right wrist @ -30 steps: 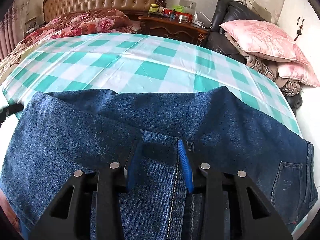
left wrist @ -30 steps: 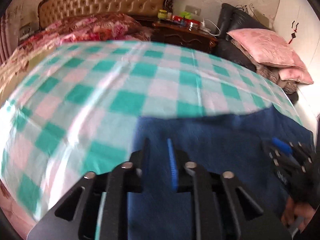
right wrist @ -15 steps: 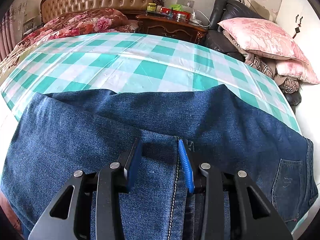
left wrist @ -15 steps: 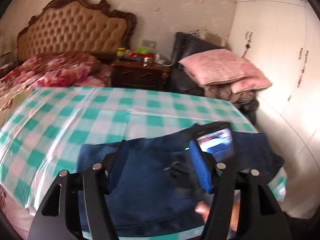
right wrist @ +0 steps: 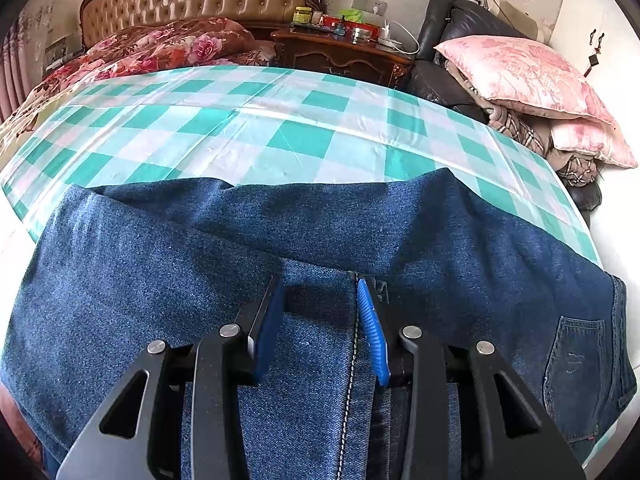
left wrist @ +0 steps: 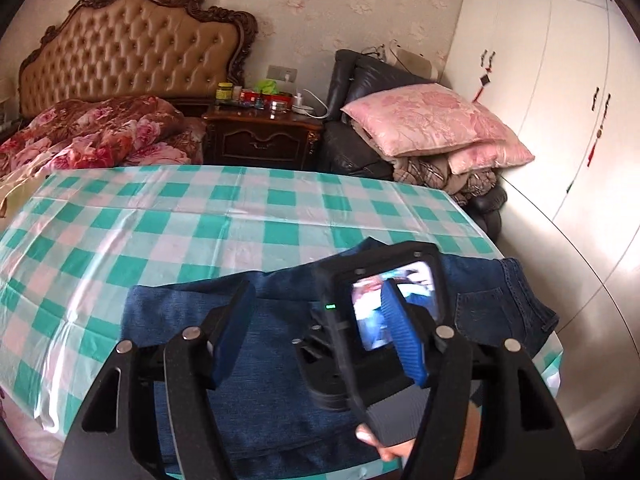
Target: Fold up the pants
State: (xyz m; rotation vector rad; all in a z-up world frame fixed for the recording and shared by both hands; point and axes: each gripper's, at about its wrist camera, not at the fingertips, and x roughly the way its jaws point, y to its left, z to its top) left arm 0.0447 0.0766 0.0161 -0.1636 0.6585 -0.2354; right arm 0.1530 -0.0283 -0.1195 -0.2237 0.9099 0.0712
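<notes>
Blue jeans [left wrist: 180,308] lie folded on the green-and-white checked tablecloth [left wrist: 160,232], near its front edge, with a back pocket [left wrist: 480,308] at the right end. My left gripper [left wrist: 316,292] hangs above them, open, nothing between its blue pads. Under it I see the back of the right-hand tool with its lit screen [left wrist: 368,320] and a person's fingers [left wrist: 384,448] on the handle. In the right wrist view my right gripper [right wrist: 319,286] rests its tips on the jeans [right wrist: 160,260]. Its jaws stand partly apart over a flat stitched seam [right wrist: 352,360], and the pads do not pinch the cloth.
Beyond the table are a bed with a floral quilt [left wrist: 92,132] and tufted headboard, a dark nightstand [left wrist: 260,140] with jars, a black armchair piled with pink pillows [left wrist: 428,124], and white wardrobe doors [left wrist: 560,120] at the right. The checked cloth [right wrist: 240,128] stretches behind the jeans.
My left gripper has opened wide, lifted off the jeans and drawn back, so the whole table and room now show. The right gripper and the jeans under it have stayed put.
</notes>
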